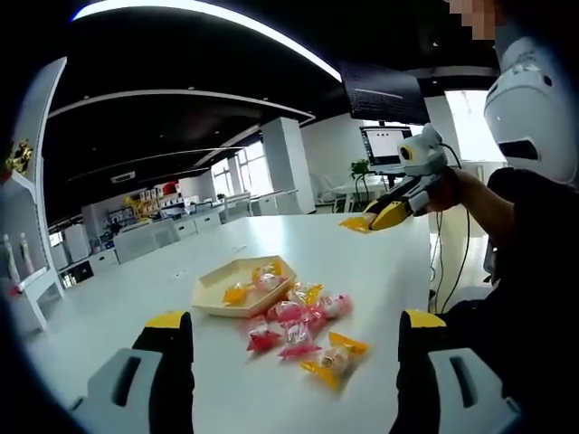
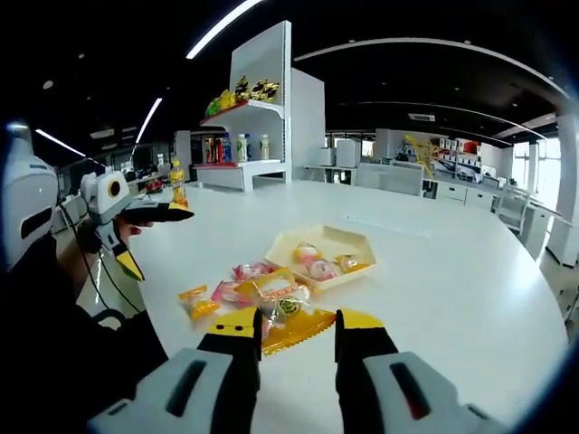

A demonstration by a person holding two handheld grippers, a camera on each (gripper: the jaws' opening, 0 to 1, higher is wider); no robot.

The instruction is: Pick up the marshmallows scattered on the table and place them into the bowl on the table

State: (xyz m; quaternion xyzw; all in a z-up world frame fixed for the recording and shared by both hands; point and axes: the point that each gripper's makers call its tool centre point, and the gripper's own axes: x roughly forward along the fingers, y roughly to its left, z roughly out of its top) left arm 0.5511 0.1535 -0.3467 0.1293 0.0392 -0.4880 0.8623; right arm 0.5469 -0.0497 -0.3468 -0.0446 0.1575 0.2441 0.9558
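On the white table [image 1: 271, 398], left gripper [image 1: 294, 330] hovers with jaws spread wide, nothing between them, tips off the surface as far as the left gripper view shows. Just past the tips sits the marshmallow pile [image 1: 303, 330]: pink and orange wrapped pieces, loose cluster, touching the near right edge of the bowl [image 1: 217, 291]. Bowl is a shallow cream hexagonal tray, a few wrapped pieces already in it. Right gripper [image 2: 298, 325] is closed down on an orange-wrapped marshmallow [image 2: 288, 316], wrapper pinched between the yellow tips and held up off the table; seen from the left gripper view it sits far right, raised, orange wrapper at the tips. In the right gripper view the remaining pile [image 2: 237, 282] lies left of the bowl [image 2: 288, 246], left gripper [image 2: 149, 237] at far left, jaws wide apart. Open room: bare tabletop far and right of the bowl, wide margin to the curved table edge. Shelf unit [image 2: 258, 117] with bottles stands beyond the far edge, well apart.
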